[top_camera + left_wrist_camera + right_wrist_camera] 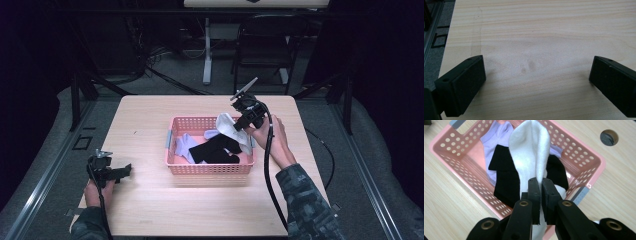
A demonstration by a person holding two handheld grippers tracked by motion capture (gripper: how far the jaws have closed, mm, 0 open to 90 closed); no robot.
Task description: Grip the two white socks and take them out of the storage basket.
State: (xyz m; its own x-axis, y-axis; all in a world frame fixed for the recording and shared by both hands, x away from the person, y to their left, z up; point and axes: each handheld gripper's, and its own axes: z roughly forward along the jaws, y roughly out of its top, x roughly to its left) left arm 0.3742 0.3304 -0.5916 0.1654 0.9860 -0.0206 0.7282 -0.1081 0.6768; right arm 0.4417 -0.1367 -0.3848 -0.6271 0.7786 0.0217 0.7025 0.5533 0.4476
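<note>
Fingers of the right gripper [540, 185] are pinched tight on a white sock [531, 152], with the fabric caught between the two black pads. In the right gripper view the sock hangs away from the jaws, its free end draped over the pink basket [454, 162]. In the high view the right gripper [239, 125] sits above the basket's right-hand end, and the white sock [231, 129] hangs from it over the basket's right rim [210, 169].

Inside the basket: a lavender sock [495, 142] against the far wall and a black sock [506, 180] lying across it, partly under the white one. High view agrees, with the black sock [215, 150] in the middle and the lavender one [184, 146] toward the left end.

Left gripper [125, 171] rests low at the table's near-left corner, well apart from the basket. In its own view the fingers [461, 82] stand wide, bare wooden table [536, 37] between them, nothing held.

A round grommet hole [609, 137] shows in the tabletop beyond the basket in the right gripper view. Basket stands roughly mid-table.
</note>
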